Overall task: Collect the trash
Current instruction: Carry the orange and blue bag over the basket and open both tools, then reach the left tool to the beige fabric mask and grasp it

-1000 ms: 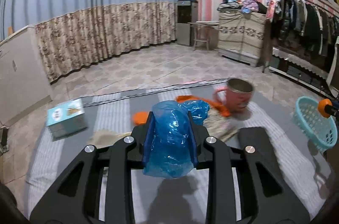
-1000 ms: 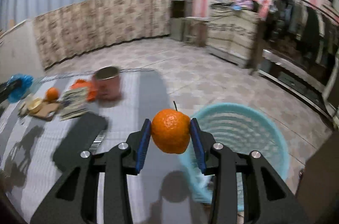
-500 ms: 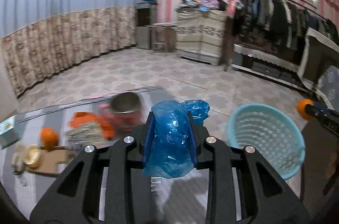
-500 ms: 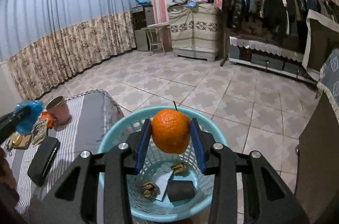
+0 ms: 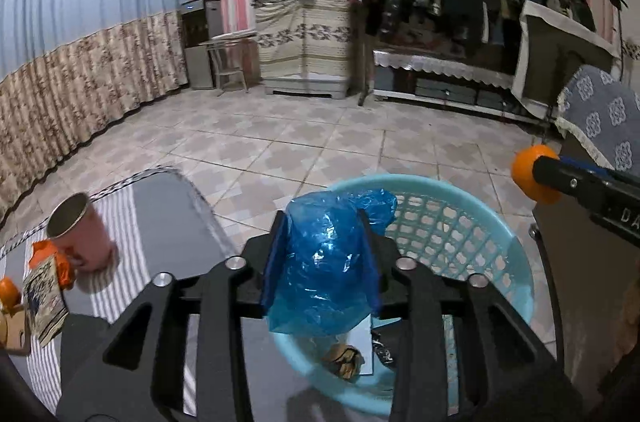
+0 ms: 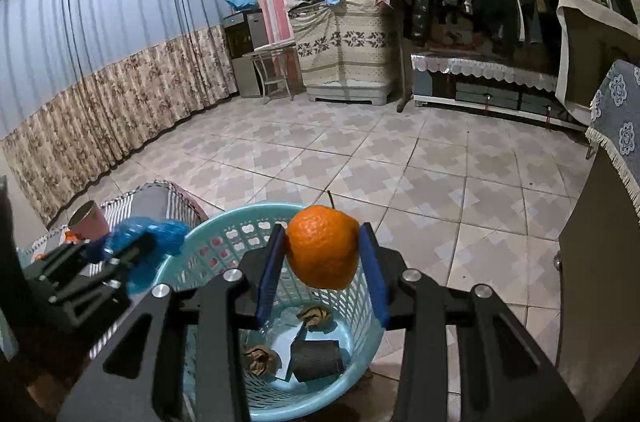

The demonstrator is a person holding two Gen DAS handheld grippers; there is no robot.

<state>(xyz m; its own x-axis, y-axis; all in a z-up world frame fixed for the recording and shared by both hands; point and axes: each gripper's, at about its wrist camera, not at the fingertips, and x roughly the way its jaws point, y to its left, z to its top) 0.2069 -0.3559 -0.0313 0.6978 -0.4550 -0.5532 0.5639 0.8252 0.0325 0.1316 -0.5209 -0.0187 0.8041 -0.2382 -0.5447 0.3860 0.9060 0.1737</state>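
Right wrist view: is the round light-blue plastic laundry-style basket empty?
No, the round light-blue plastic basket already holds crumpled brown scraps, a white paper and a dark block.

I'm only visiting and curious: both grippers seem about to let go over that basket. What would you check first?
1. Left gripper clamped on the crumpled blue plastic bag: ok.
2. Right gripper clamped on the round orange fruit: ok.
3. Bag above the light-blue plastic lattice basket: ok, though it hangs near the rim.
4. Fruit above the basket's opening: ok in the right wrist view.
5. Room inside the basket: ok; only a few scraps and a dark roll lie at the bottom.
6. Grippers clear of each other: ok, apart.
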